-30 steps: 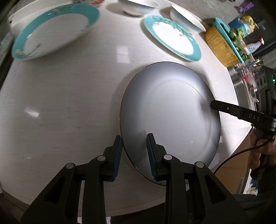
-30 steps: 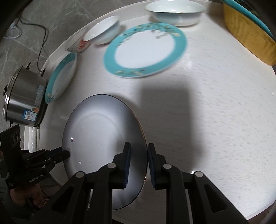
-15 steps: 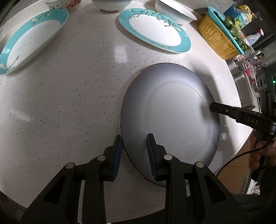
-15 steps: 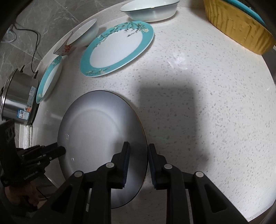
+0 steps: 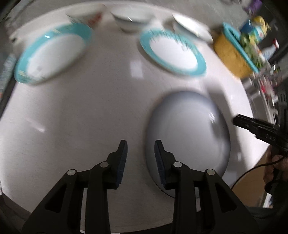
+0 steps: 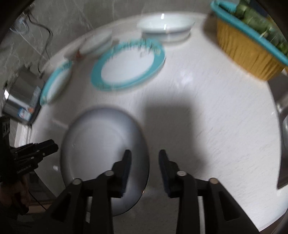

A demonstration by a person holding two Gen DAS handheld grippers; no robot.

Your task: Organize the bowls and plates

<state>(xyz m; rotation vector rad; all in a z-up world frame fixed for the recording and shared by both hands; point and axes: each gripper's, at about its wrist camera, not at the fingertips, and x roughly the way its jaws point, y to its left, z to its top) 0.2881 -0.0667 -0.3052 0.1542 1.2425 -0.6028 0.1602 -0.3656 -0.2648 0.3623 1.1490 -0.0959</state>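
A plain grey-white plate (image 5: 187,133) lies on the white counter near its front edge; it also shows in the right wrist view (image 6: 102,151). My left gripper (image 5: 140,153) is open and empty, just left of the plate's rim. My right gripper (image 6: 144,162) is open and empty, with its left finger over the plate's right edge. Two teal-rimmed plates (image 5: 52,54) (image 5: 172,52) lie farther back. White bowls (image 5: 131,18) (image 5: 192,27) and a red-patterned bowl (image 5: 90,16) stand along the far edge. Both views are motion-blurred.
A yellow basket (image 5: 232,55) with a teal rim holds greens at the far right. A steel pot (image 6: 19,100) stands off the counter's left end. A sink edge (image 6: 282,108) shows at the right. The counter's front edge is close to both grippers.
Both grippers have opened and let go of the grey plate's rim. They have pulled back and apart, and the plate now rests on the counter.
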